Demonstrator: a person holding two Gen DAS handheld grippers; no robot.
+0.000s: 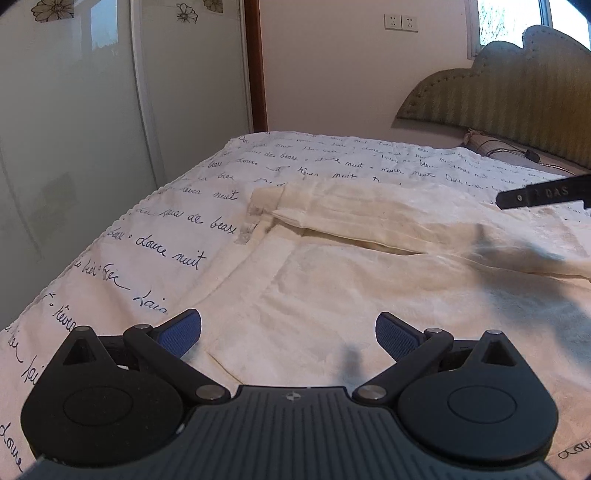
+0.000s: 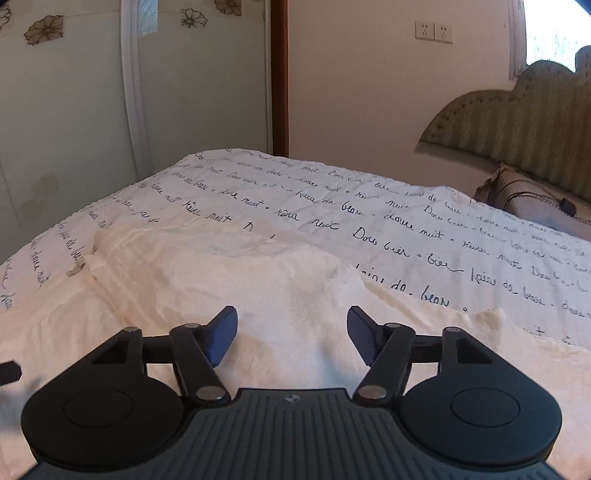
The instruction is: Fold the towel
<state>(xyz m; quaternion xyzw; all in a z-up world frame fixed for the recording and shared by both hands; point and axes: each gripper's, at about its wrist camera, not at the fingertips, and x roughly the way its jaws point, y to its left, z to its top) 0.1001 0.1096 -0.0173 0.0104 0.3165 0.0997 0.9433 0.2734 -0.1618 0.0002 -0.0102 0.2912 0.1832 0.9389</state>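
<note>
A cream towel (image 1: 332,280) lies spread on the bed, its far edge turned back toward me in a long loose fold (image 1: 369,218). My left gripper (image 1: 288,334) hovers open just above the towel's near left part, nothing between its blue pads. The same towel (image 2: 258,280) fills the near half of the right wrist view, bunched into a soft hump. My right gripper (image 2: 291,332) is open over that hump and holds nothing. A black finger of the right gripper (image 1: 543,195) shows at the right edge of the left wrist view.
The bed carries a white cover (image 2: 406,229) printed with dark handwriting. A padded green headboard (image 1: 517,92) and a pillow (image 2: 535,206) sit at the right. Wardrobe doors (image 1: 92,129) stand left of the bed, a wall with sockets (image 1: 400,22) behind.
</note>
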